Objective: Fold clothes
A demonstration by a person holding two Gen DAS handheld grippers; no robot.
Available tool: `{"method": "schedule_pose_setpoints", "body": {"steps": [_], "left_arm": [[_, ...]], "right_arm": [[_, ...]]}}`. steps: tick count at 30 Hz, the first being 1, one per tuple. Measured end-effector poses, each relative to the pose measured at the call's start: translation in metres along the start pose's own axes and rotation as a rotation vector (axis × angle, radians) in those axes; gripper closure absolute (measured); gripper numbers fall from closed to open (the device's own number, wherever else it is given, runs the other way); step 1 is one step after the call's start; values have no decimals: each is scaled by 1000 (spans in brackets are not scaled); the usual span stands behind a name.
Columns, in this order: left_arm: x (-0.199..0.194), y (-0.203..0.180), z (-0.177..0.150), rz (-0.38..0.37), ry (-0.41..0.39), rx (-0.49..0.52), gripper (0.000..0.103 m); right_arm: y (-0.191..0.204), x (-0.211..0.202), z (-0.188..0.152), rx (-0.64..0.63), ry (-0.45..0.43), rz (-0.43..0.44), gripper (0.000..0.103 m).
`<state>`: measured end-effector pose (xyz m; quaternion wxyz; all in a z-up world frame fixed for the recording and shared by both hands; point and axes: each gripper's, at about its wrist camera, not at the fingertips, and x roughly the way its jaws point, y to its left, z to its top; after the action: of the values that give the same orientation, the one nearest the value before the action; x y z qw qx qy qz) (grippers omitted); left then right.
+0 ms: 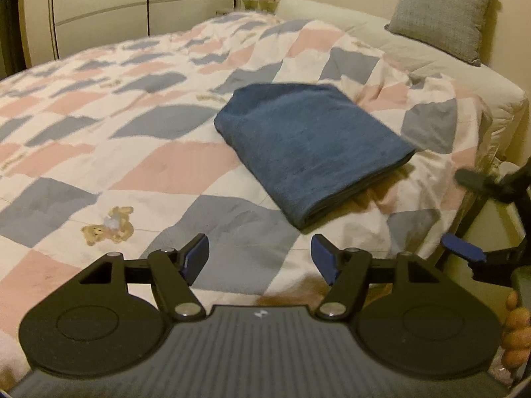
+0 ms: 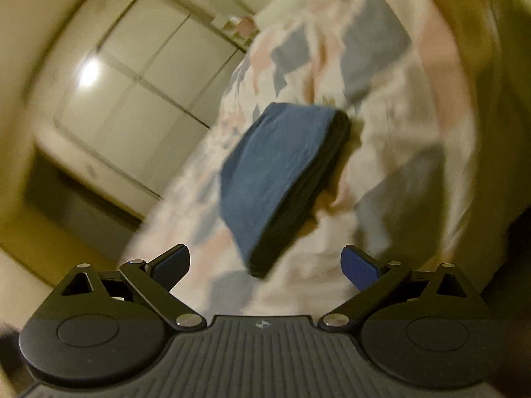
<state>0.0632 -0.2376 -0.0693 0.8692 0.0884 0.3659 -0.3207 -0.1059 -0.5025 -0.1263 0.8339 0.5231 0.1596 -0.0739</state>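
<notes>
A folded dark blue cloth (image 1: 308, 152) lies flat on a bed covered by a pink, blue and white patchwork quilt (image 1: 139, 162). My left gripper (image 1: 260, 258) hovers above the quilt just short of the cloth's near corner, open, with nothing between its blue pads. The right wrist view is blurred and tilted; the same blue cloth (image 2: 275, 179) shows there as a thick folded stack. My right gripper (image 2: 265, 265) stands wide open, empty, close to the stack's near corner. The right gripper's blue fingertips (image 1: 463, 247) also show at the right edge of the left wrist view, off the bed's side.
A grey pillow (image 1: 441, 13) leans on the wall at the bed's head, on a beige mattress edge (image 1: 381, 36). Pale wardrobe doors (image 1: 109, 3) stand beyond the far side of the bed. A hand (image 1: 516, 331) shows at the lower right.
</notes>
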Motion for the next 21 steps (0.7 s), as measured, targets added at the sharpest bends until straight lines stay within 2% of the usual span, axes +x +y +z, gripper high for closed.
{"method": "schedule_pose_setpoints", "body": {"steps": [3, 7, 10, 12, 14, 17, 21], "left_arm": [[28, 9, 10, -37, 28, -11, 39], [66, 16, 31, -104, 36, 4, 39], [97, 19, 43, -155, 45, 28, 39], [117, 21, 49, -185, 71, 34, 39], [133, 27, 54, -231, 112, 22, 40], [147, 36, 62, -294, 173, -7, 40], [160, 41, 81, -325, 295, -39, 40]], "right_arm": [[-20, 18, 9, 146, -18, 80, 7], [-36, 56, 22, 266, -14, 143, 11], [-41, 89, 31, 281, 16, 126, 14], [-46, 110, 34, 273, 38, 67, 16], [-51, 129, 37, 268, 61, 6, 20], [-54, 143, 40, 271, 75, -27, 25], [-43, 150, 55, 265, 60, -81, 31]]}}
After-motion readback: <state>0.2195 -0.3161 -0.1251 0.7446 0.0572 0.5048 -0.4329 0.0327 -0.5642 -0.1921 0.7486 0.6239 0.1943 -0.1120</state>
